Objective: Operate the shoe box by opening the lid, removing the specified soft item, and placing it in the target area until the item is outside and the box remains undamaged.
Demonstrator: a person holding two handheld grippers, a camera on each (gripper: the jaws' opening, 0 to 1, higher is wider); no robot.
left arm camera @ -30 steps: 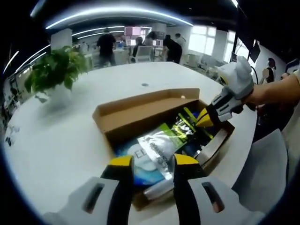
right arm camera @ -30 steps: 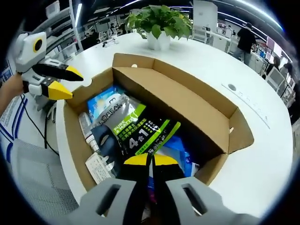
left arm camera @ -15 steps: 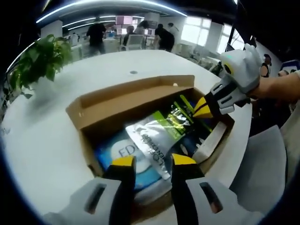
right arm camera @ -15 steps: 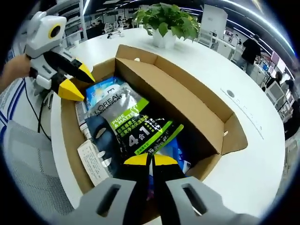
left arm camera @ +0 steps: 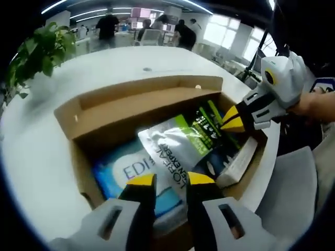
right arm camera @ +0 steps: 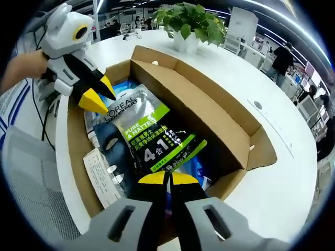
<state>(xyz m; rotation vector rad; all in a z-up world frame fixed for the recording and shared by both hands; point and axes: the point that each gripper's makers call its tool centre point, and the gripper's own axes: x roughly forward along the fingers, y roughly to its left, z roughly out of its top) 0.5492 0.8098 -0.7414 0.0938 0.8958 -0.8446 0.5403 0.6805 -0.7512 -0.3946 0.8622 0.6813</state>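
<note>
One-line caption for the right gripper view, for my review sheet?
Right tongs shut on the green-and-silver sachet in the open shoe box; left tongs at its far end.

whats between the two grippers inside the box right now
The silver, green and black face-mask pouch spans the stretch in the right gripper view: the right gripper is shut on one end, and the open left gripper sits at the silver end, inside the shoe box.

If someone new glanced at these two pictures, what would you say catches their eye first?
Most striking is the open cardboard shoe box on the white round table, with a silver, green and black sachet lying on top of its contents. The right gripper is shut on that sachet's near end, while the left gripper reaches in with open jaws at its silver end. Behind the box stands a leafy potted plant.
</note>
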